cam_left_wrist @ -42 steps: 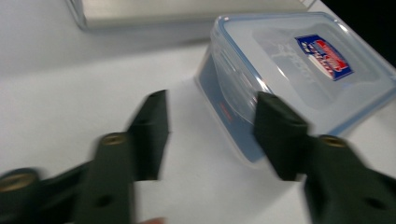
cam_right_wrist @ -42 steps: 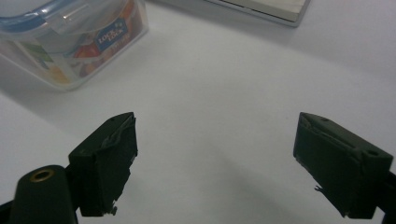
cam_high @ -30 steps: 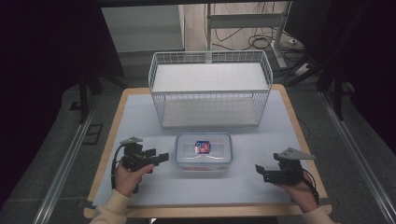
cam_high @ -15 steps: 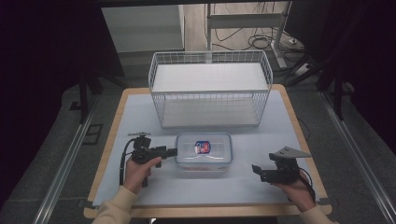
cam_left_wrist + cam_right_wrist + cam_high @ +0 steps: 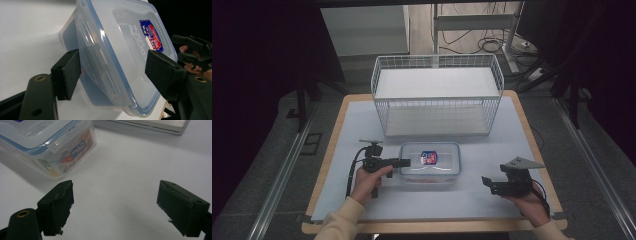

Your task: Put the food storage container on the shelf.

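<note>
straddling the left claw (image 5: 112,72)'s parted jaws, the clear lidded box (image 5: 120,50)'s end

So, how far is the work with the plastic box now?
Done: the left tongs have reached the end of the plastic box, jaws around its lid edge and just closing, not yet clamped. The lid looks still latched. The right tongs wait open beside it. Left: gripping the box; the wire basket holds nothing yet.
</note>
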`<state>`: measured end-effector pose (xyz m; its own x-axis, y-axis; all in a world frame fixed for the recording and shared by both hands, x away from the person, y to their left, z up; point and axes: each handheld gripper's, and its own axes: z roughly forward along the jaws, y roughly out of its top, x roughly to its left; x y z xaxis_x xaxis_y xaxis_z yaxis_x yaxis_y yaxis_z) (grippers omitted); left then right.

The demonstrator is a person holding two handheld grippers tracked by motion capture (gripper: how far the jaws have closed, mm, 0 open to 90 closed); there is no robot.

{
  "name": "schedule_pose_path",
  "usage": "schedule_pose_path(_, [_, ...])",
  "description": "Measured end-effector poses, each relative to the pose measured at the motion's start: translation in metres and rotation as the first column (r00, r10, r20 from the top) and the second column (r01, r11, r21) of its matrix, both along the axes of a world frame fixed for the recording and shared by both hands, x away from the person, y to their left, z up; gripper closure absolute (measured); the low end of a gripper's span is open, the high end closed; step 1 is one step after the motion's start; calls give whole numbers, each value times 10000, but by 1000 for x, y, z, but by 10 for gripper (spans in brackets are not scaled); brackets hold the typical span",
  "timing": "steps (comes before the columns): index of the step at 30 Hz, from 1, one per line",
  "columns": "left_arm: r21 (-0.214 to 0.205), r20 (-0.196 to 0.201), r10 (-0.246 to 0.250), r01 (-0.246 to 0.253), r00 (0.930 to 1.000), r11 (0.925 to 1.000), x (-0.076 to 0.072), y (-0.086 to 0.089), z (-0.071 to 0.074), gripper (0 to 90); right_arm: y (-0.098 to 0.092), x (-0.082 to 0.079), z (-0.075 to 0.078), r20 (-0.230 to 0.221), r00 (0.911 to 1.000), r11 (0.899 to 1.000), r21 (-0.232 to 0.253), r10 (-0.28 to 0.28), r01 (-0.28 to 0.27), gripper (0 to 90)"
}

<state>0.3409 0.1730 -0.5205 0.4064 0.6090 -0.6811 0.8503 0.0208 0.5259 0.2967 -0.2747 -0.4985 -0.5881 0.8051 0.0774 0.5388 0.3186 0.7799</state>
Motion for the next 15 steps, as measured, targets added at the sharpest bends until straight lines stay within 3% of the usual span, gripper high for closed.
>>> schedule_pose_path(7, [-279,-227,-150,143,9996,9995,1,-1,-4,283,1,1,0,-40,10000,10000,-18,7,-7,142])
schedule_pose_path(15, [-240,-344,-326,318,9989,9992,3,-6,-6,232,5,3,0,-44,9999,9999,-93,96,-96,142])
